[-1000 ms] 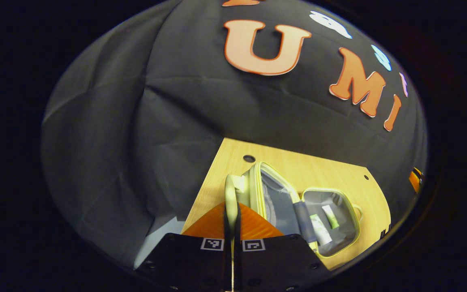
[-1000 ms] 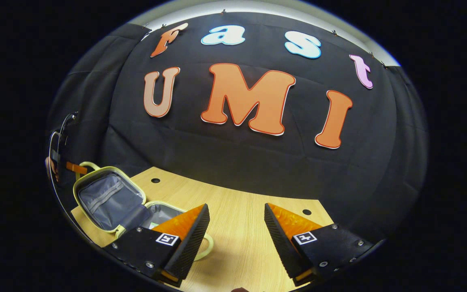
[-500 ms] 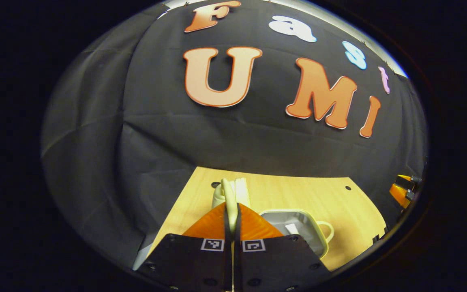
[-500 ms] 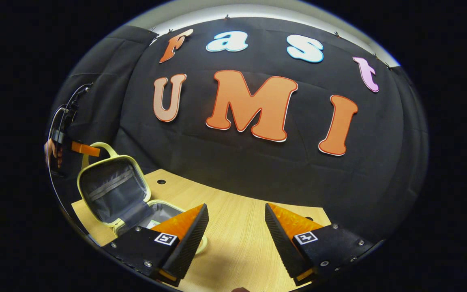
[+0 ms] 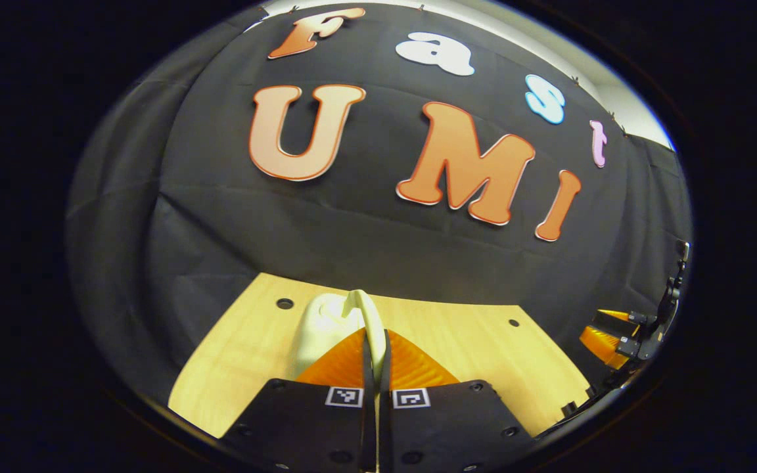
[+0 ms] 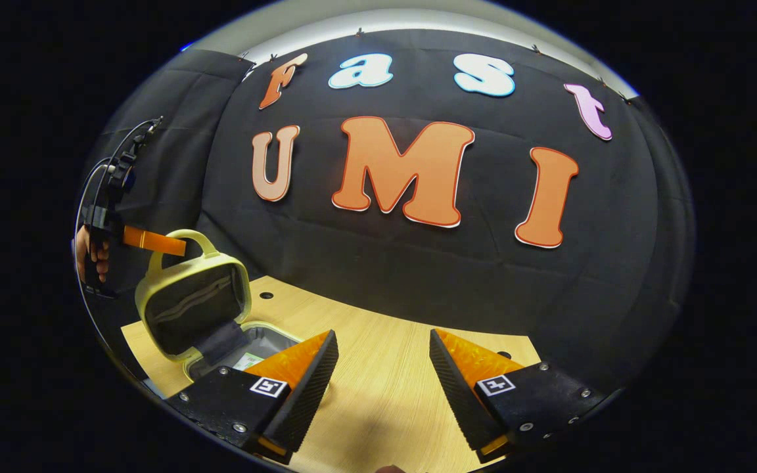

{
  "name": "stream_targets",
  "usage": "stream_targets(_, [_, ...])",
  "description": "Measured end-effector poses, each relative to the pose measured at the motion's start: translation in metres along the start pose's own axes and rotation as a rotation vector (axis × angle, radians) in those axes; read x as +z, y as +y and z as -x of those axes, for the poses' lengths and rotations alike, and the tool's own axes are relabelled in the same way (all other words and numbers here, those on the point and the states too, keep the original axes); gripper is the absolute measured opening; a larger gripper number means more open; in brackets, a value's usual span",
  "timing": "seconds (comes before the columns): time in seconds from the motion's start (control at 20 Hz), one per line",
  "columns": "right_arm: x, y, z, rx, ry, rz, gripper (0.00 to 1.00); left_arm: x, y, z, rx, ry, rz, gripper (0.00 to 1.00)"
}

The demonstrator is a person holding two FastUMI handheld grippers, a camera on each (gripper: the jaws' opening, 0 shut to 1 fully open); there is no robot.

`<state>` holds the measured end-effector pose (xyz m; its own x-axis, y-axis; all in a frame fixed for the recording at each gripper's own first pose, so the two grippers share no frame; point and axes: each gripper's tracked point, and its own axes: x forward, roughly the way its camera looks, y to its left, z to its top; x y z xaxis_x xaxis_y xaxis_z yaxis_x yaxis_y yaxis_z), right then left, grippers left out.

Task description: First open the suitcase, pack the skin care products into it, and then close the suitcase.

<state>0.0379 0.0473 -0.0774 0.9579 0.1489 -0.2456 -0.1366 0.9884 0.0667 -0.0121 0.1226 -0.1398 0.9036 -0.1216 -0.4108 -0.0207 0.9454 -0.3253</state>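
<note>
The small pale yellow-green suitcase (image 6: 194, 309) stands half open at the table's left end, its grey-lined lid tilted up over the base (image 6: 261, 335). A skin care product (image 6: 247, 360) peeks out of the base. My left gripper (image 5: 376, 335) is shut on the lid's handle (image 5: 370, 312), with the lid's outer shell (image 5: 322, 325) just beyond the fingers. From the right gripper view, that left gripper (image 6: 155, 240) grips the handle (image 6: 188, 235) from the left. My right gripper (image 6: 384, 358) hangs open over the table, right of the suitcase, holding nothing.
The wooden table (image 6: 385, 407) has small round holes near its back edge, and the black cloth wall rises right behind it. A hand (image 6: 92, 253) holds the left gripper at the far left. My right gripper (image 5: 605, 335) appears at the right edge of the left gripper view.
My left gripper has lifted the lid by its handle, swinging it from lying flat open to tilted over the base. The right gripper has hardly moved.
</note>
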Motion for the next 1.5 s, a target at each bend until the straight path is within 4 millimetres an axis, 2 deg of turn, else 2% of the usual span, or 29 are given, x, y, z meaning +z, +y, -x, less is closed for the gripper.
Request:
stream_targets(0.3, [-0.01, -0.025, 0.007, 0.01, 0.0, 0.0, 0.9, -0.037, -0.071, -0.02, -0.102, 0.05, 0.016, 0.02])
stream_targets(0.7, [-0.022, -0.055, 0.021, 0.026, 0.003, -0.025, 0.9, -0.084, -0.126, -0.045, -0.099, 0.107, -0.012, 0.03])
stream_targets(0.8, [-0.024, -0.06, 0.024, 0.031, 0.001, -0.026, 0.9, -0.1, -0.143, -0.05, -0.121, 0.128, 0.0, 0.11])
stream_targets(0.9, [-0.022, -0.063, 0.027, 0.038, -0.008, -0.026, 0.9, -0.094, -0.162, -0.05, -0.143, 0.097, 0.023, 0.17])
stream_targets(0.95, [-0.021, -0.065, 0.027, 0.046, -0.016, -0.027, 0.89, -0.094, -0.171, -0.048, -0.152, 0.082, 0.019, 0.13])
stream_targets(1.05, [-0.016, -0.064, 0.027, 0.057, -0.03, -0.033, 0.9, -0.086, -0.178, -0.043, -0.132, 0.043, -0.021, 0.41])
stream_targets(1.1, [-0.013, -0.063, 0.027, 0.061, -0.038, -0.032, 0.9, -0.083, -0.183, -0.042, -0.136, 0.028, -0.039, 0.43])
stream_targets(1.2, [-0.004, -0.063, 0.027, 0.065, -0.064, -0.026, 0.89, -0.072, -0.194, -0.034, -0.141, -0.005, -0.071, 0.75])
stream_targets(1.3, [0.007, -0.061, 0.026, 0.066, -0.094, -0.027, 0.9, -0.054, -0.201, -0.029, -0.127, -0.053, -0.097, 0.83])
stream_targets(1.35, [0.012, -0.061, 0.026, 0.064, -0.111, -0.029, 0.89, -0.046, -0.205, -0.025, -0.116, -0.081, -0.102, 0.9])
stream_targets(1.4, [0.02, -0.06, 0.025, 0.061, -0.138, -0.03, 0.94, -0.038, -0.209, -0.022, -0.11, -0.111, -0.11, 0.96])
stream_targets(1.5, [0.031, -0.059, 0.027, 0.052, -0.183, -0.035, 0.89, -0.02, -0.207, -0.012, -0.054, -0.191, -0.134, 0.97])
